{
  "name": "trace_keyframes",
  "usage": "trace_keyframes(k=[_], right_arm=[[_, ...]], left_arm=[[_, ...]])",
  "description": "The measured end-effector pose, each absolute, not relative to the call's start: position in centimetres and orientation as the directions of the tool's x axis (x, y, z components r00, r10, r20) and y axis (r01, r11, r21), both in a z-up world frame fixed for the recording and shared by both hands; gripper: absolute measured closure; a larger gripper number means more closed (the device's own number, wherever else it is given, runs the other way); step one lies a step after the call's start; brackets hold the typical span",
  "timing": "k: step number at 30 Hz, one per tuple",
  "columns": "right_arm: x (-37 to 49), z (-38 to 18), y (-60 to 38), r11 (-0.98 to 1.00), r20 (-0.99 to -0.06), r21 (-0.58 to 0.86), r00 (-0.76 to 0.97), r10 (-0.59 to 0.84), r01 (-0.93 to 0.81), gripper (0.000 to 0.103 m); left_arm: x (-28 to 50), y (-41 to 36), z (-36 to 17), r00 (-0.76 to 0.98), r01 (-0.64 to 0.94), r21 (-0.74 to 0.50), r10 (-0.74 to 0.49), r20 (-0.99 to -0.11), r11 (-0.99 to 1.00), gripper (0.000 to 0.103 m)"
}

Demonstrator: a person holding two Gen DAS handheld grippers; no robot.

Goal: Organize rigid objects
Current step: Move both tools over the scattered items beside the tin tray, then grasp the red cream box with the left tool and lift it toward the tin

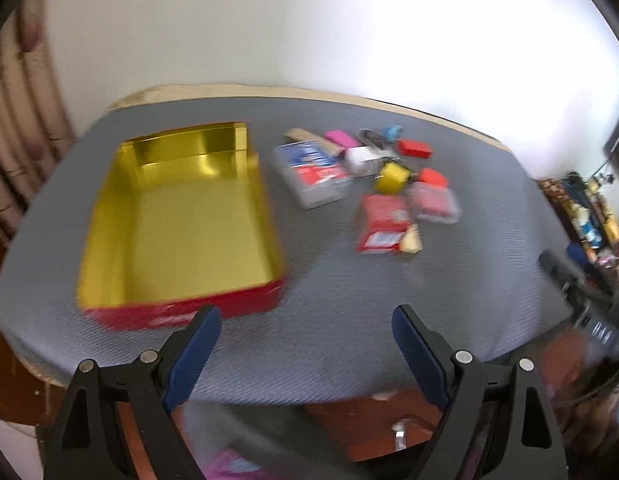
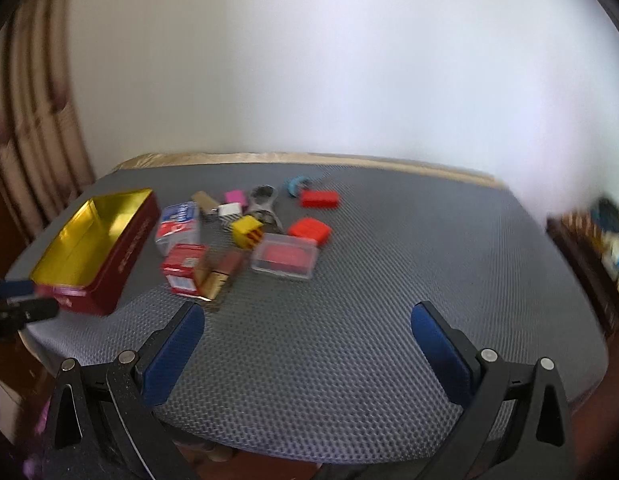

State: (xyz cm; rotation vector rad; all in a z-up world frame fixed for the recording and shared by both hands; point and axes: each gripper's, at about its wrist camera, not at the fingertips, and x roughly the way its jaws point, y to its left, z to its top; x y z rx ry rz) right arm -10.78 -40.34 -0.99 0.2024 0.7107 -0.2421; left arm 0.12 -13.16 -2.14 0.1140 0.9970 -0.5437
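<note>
Objects: A cluster of small rigid items lay on the grey-matted bench (image 2: 349, 360), well ahead of both sets of fingers, with a red carton (image 1: 381, 222), a yellow block (image 1: 391, 176) and a clear case of red contents (image 2: 285, 256) nearest.
Container: An open red tin (image 1: 181, 224) with a gold lining sat empty ahead of the left fingers and to the far left of the right ones, just beside the cluster.
Left gripper (image 1: 305, 320): Its blue-padded fingers stood spread wide over the bench's near edge, holding nothing.
Right gripper (image 2: 307, 316): Its fingers were likewise spread and empty, above bare mat.
Handling: The pieces looked light and stiff; the clear plastic cases, including the larger card box (image 1: 309, 172), seemed likely to be slick, so a grip across their short flat sides appeared best.
Obstacles: The items crowded and partly touched one another, leaving little room for the fingers; the outlying red carton or the red block (image 2: 309, 230) seemed the easiest first picks.
Surroundings: A plain wall rose behind the bench, with curtains to the left and shelf clutter to the right; both views were blurred.
</note>
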Motion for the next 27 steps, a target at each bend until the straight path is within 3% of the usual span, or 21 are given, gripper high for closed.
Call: trace_keyframes(k=[3, 10, 25, 26, 27], right_arm=[[-11.1, -1.1, -41.3, 0.946, -0.656, 0.121, 0.740, -0.150, 0.299, 0.000], [-11.5, -1.4, -42.0, 0.953, -0.647, 0.118, 0.750, -0.141, 0.281, 0.000], [-10.2, -2.7, -44.5, 0.928, -0.690, 0.224, 0.721, -0.064, 0.297, 0.000], [-10.1, -2.8, -44.5, 0.928, -0.692, 0.223, 0.719, -0.064, 0.297, 0.000], [-10.0, -2.8, -44.5, 0.929, -0.694, 0.222, 0.717, -0.064, 0.297, 0.000]], left_arm=[[2.1, -16.4, -2.1, 0.359, 0.492, -0.217, -0.423, -0.832, 0.843, 0.013], [6.0, -21.8, -3.6, 0.265, 0.491, -0.240, -0.406, -0.874, 0.837, 0.013], [10.4, -24.7, -7.8, 0.253, 0.462, -0.178, -0.322, -0.912, 0.869, 0.014], [10.5, -24.8, -8.0, 0.254, 0.462, -0.179, -0.323, -0.912, 0.869, 0.015], [10.6, -24.8, -8.2, 0.257, 0.461, -0.178, -0.323, -0.911, 0.869, 0.028]])
